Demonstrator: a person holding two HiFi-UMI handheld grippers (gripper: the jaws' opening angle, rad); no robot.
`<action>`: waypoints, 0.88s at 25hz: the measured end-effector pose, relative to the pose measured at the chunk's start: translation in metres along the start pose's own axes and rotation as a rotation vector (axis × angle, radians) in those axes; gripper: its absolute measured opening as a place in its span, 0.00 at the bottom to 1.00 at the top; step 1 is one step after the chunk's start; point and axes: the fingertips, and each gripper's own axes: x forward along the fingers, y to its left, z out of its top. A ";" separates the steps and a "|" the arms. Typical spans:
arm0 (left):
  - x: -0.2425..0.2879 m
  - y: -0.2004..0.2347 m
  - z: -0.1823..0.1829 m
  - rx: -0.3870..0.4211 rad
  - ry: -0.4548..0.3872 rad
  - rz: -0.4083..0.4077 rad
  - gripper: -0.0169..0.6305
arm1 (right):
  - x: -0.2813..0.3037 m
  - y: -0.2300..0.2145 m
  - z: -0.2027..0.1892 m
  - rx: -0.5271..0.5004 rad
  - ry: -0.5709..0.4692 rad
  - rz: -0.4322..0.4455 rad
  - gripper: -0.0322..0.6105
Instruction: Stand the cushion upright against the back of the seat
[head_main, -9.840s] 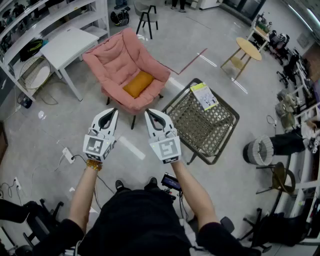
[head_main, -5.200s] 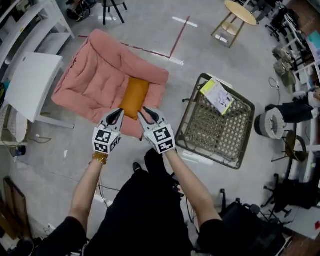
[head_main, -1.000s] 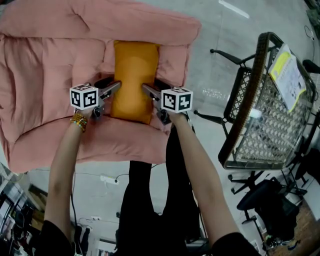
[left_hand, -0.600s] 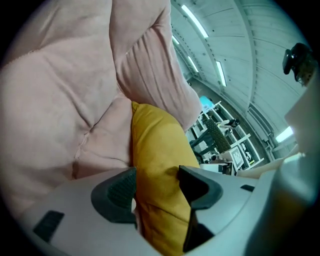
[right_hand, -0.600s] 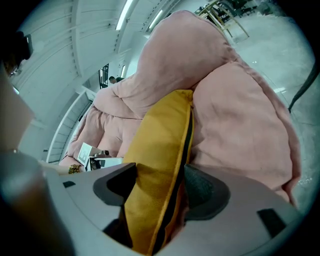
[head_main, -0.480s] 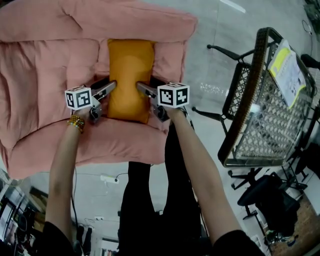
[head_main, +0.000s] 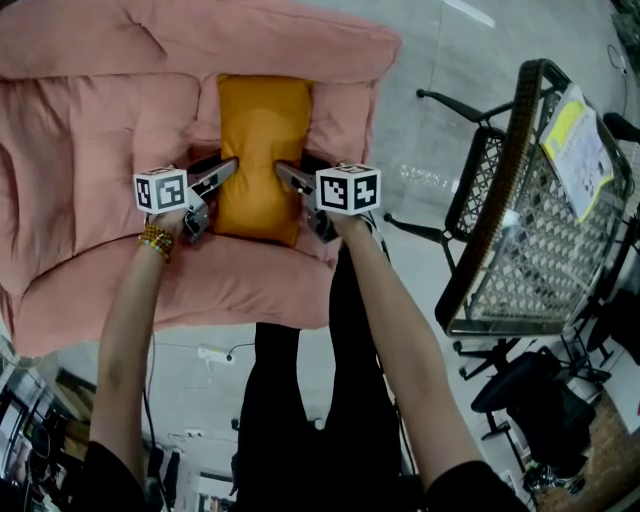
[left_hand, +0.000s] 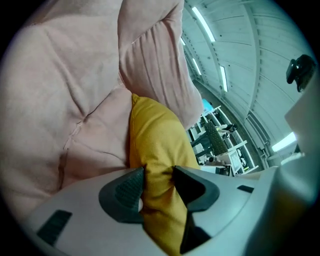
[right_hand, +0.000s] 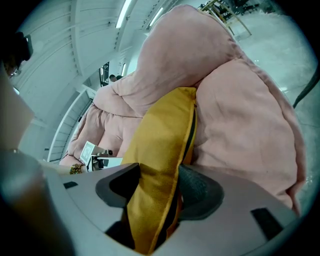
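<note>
the fingers of the left gripper (left_hand: 157, 176) and right gripper (right_hand: 159, 182) have just been closing and now clamp the side edges of the cushion (head_main: 262, 125), which lies on the armchair (head_main: 90, 130) seat. best to squeeze firmly, then tip it evenly toward the backrest (head_main: 200, 40).

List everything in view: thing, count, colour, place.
pink padded fabric armchair: one, pink, in front of the person
orange rectangular fabric cushion: one, orange, on the armchair's seat
brown woven wicker chair: one, brown with a dark frame, right of the armchair
yellow-and-white printed booklet: one, yellow and white, on the wicker chair
white plastic power strip: one, white, on the floor by the person's legs
left claw: one, white with dark pads, has just been closing, pinches the cushion's left edge
right claw: one, white with dark pads, has just been closing, pinches the cushion's right edge
</note>
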 end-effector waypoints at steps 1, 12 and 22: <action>0.000 0.000 0.000 0.012 0.002 0.008 0.33 | 0.000 0.001 0.000 -0.003 0.003 0.000 0.44; -0.011 -0.012 0.001 0.087 -0.067 0.096 0.24 | -0.010 0.009 -0.001 -0.054 0.023 -0.008 0.36; -0.022 -0.029 0.001 0.117 -0.075 0.091 0.23 | -0.021 0.024 -0.002 -0.067 -0.004 -0.011 0.36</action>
